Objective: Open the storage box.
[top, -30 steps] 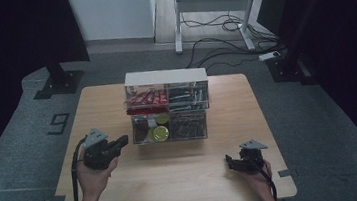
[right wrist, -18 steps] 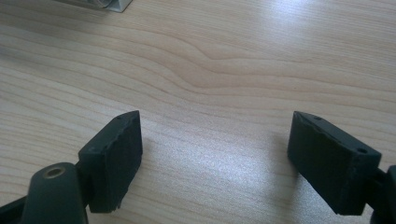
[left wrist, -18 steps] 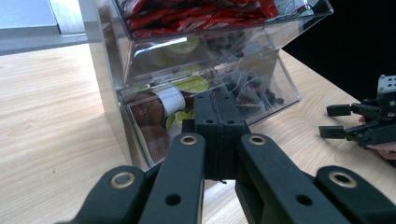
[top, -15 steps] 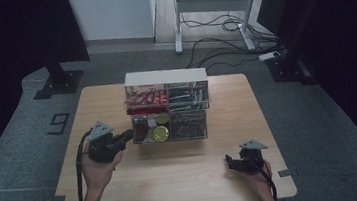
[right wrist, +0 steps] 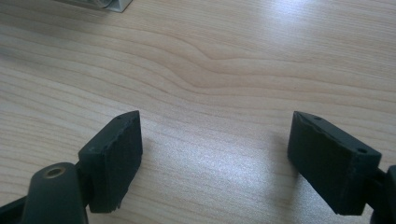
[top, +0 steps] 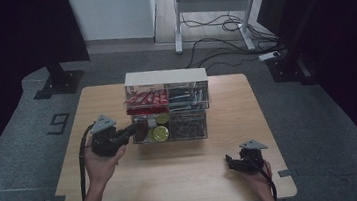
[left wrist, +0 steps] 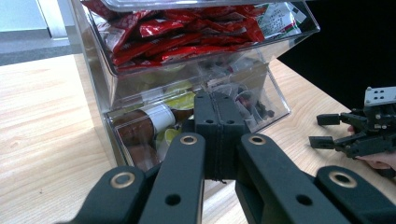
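A clear plastic drawer organizer (top: 165, 77) with a white top stands at the middle back of the wooden table (top: 185, 180). Its upper left drawer (left wrist: 187, 28) holds red packets. The lower left drawer (left wrist: 149, 126) holds a brown bottle and yellow-green items. My left gripper (top: 132, 129) is shut with its jaws pressed together and nothing between them. In the left gripper view its tips (left wrist: 217, 100) are right in front of the lower left drawer. My right gripper (top: 230, 161) rests at the front right of the table, its jaws open (right wrist: 215, 140) over bare wood.
The organizer's right drawers (top: 186, 99) hold dark small parts. The right gripper (left wrist: 359, 135) also appears far off in the left gripper view. Off the table stand a desk frame (top: 217, 6) with cables on the floor and a dark stand (top: 58, 78).
The left gripper has moved right and a little up, closer to the organizer's lower left drawer. The right gripper has stayed where it was.
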`<state>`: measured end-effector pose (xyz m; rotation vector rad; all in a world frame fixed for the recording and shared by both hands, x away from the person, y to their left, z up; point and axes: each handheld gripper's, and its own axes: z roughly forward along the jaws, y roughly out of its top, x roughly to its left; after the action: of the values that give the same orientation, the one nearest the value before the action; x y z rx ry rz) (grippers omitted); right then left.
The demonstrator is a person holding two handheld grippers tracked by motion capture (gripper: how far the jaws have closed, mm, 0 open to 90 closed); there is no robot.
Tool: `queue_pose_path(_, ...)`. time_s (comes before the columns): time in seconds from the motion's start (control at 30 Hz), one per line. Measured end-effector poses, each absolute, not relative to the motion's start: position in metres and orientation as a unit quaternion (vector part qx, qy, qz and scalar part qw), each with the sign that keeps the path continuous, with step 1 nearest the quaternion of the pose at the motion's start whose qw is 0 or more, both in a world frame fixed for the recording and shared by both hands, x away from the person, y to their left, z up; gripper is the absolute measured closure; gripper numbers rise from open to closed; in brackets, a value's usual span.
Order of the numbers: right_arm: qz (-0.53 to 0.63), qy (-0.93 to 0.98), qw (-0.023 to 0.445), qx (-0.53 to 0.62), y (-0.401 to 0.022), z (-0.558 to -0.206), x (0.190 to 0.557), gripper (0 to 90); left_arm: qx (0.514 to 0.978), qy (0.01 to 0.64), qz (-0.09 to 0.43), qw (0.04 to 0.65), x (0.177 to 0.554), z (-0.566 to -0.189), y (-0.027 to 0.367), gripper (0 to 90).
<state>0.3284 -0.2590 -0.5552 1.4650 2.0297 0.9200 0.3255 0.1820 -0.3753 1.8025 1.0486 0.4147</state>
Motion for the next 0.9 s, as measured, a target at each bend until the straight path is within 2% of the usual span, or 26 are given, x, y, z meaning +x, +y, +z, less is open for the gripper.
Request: queue_pose_path(0.9,0.335,0.740,0.235,0.534,-0.259,-0.555,0.328,18.4,0.747,0.423,0.165,0.486,0.345,-0.354,0.167,90.0)
